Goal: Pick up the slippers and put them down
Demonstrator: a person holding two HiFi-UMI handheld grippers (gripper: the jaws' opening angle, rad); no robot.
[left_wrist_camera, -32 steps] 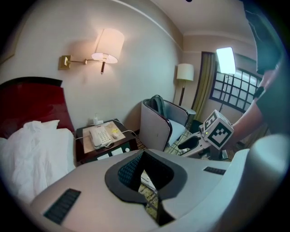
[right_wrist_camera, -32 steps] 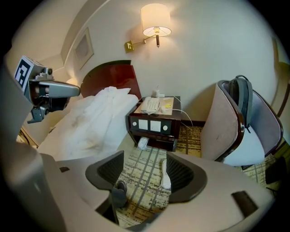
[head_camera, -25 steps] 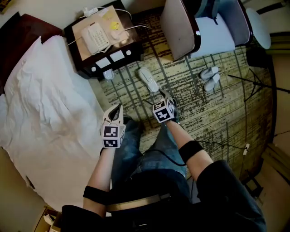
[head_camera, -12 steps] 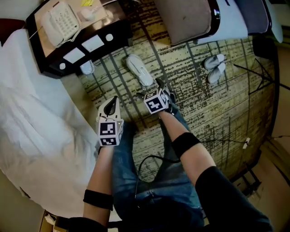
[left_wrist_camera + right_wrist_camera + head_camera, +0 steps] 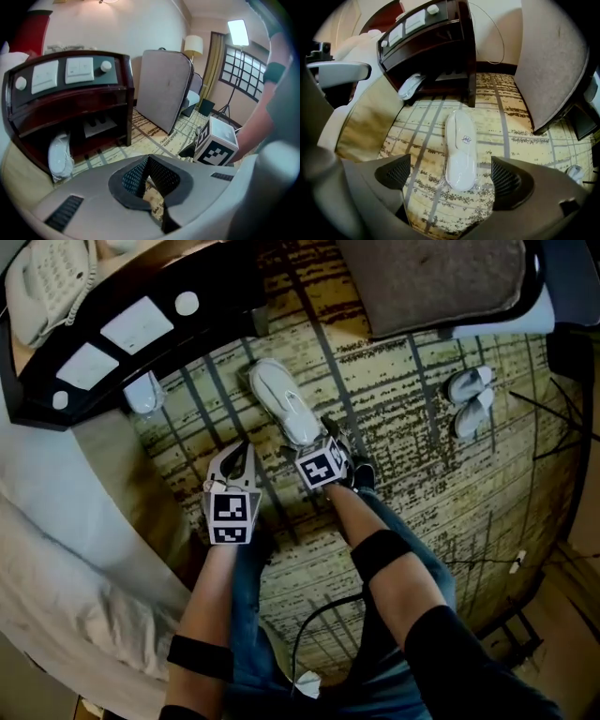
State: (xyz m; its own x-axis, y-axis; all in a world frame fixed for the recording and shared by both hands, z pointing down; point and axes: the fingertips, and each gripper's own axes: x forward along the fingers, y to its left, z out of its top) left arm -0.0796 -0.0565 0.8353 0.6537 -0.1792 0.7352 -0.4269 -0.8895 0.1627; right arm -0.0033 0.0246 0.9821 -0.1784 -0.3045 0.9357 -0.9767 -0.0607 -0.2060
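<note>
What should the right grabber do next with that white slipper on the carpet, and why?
Probably lower the right gripper a little so its jaws straddle the slipper. Its jaws stand wide open, and the slipper lies on the carpet just ahead, not yet touched.

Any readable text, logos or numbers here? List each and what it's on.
No legible text anywhere.
Slipper: small blue logo, too blurred to read.
Marker cube: black-and-white square pattern, no letters.
Bedside panel: switches, no readable labels.
</note>
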